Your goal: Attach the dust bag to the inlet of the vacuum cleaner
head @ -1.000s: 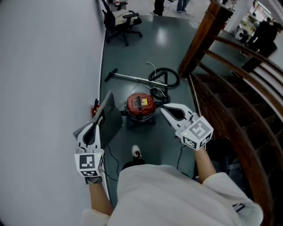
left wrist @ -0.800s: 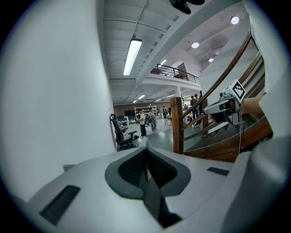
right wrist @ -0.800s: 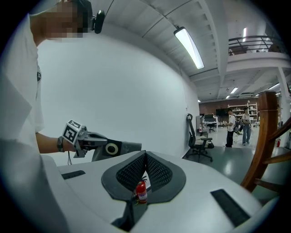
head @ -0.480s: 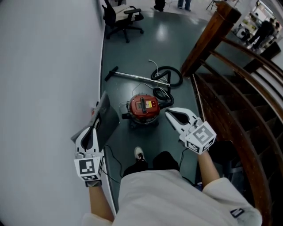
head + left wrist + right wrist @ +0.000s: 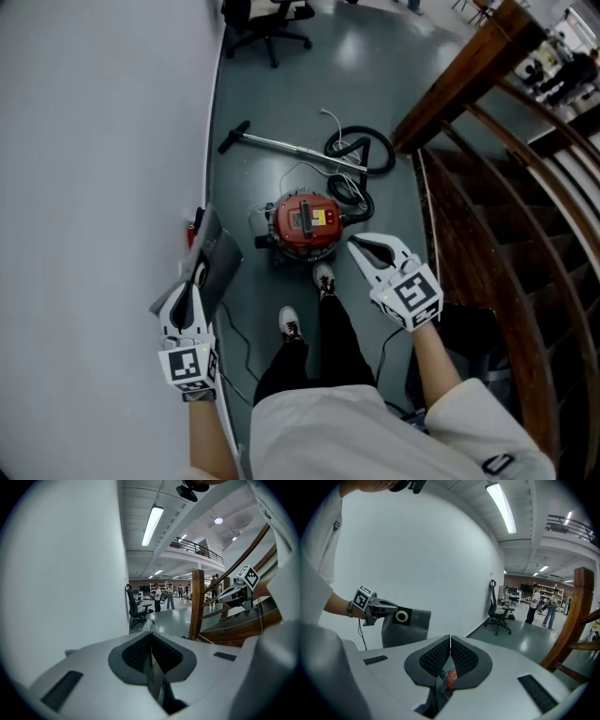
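Observation:
The red drum vacuum cleaner (image 5: 305, 220) stands on the grey-green floor ahead of the person's feet, its black hose (image 5: 361, 155) coiled behind it. My left gripper (image 5: 200, 274) is shut on the grey dust bag (image 5: 223, 253), which hangs near the white wall. From the right gripper view the dust bag (image 5: 410, 630) shows a black collar with a white ring, pinched by the left gripper (image 5: 391, 609). A thin grey edge runs between the left gripper's (image 5: 151, 637) closed pads. My right gripper (image 5: 361, 246) is shut and empty, just right of the vacuum.
A metal wand (image 5: 281, 145) lies on the floor beyond the vacuum. An office chair (image 5: 267, 19) stands farther back. A wooden staircase with a banister (image 5: 487, 66) borders the right side, the white wall (image 5: 94, 141) the left. A cable trails by the feet.
Both grippers have sunk lower and come nearer the vacuum. The person has stepped forward, legs and shoes now showing close to it. The bag stays in the left gripper.

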`<state>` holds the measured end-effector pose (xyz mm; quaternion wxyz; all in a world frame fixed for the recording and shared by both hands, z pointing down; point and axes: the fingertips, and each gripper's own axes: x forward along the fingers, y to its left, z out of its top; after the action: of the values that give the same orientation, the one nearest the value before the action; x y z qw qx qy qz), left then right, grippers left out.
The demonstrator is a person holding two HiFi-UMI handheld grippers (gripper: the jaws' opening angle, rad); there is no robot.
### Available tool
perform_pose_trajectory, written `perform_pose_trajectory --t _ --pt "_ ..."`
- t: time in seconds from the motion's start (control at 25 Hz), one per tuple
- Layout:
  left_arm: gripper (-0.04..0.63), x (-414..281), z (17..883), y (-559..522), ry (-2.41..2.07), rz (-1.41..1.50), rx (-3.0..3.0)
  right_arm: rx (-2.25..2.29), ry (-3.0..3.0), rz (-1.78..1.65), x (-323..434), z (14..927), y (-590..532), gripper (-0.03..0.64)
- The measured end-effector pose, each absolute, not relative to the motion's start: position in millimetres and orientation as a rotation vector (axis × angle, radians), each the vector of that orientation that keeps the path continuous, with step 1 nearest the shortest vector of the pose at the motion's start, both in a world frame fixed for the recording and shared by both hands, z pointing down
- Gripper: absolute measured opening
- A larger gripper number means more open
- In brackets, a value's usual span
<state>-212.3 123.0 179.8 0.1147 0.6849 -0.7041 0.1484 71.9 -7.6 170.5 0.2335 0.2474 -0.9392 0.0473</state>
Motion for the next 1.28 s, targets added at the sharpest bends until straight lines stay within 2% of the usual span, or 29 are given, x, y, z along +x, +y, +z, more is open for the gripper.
perform_pose_trajectory --t 0.4,0.8,1.28 --pt "0.019 -207 238 89 -2.066 0.307 1.98 0.576 -2.537 0.283 54 270 -37 0.029" --pt "0.019 -210 318 75 -2.068 0.353 1.897 0.582 -2.491 0.447 39 348 -81 0.029" --pt "0.018 -227 332 57 -2.143 0.317 1.845 0.556 -2.425 0.56 22 414 -86 0.029"
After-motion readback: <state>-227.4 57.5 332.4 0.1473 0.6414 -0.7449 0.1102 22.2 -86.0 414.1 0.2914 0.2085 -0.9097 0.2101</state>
